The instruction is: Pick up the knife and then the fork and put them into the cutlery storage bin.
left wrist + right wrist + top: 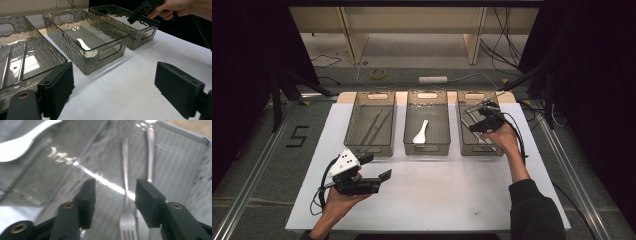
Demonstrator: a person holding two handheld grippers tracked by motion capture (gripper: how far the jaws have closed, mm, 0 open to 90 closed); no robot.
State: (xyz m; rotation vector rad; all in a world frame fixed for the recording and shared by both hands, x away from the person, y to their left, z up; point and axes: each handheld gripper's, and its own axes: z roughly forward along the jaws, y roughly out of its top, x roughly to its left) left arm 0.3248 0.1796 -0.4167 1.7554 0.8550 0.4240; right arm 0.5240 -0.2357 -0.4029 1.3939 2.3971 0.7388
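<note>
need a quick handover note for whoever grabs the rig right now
Right gripper: open over the right bin, nothing between its jaws. A fork and a second metal utensil lie on that bin's floor.
Left gripper: open and empty, above the white mat in front of the left bin.
Left bin holds two long metal sticks; middle bin holds a white spoon.
Done: cutlery looks sorted by bin.
Left: probably just lift the right gripper out; no loose cutlery visible on the mat.
</note>
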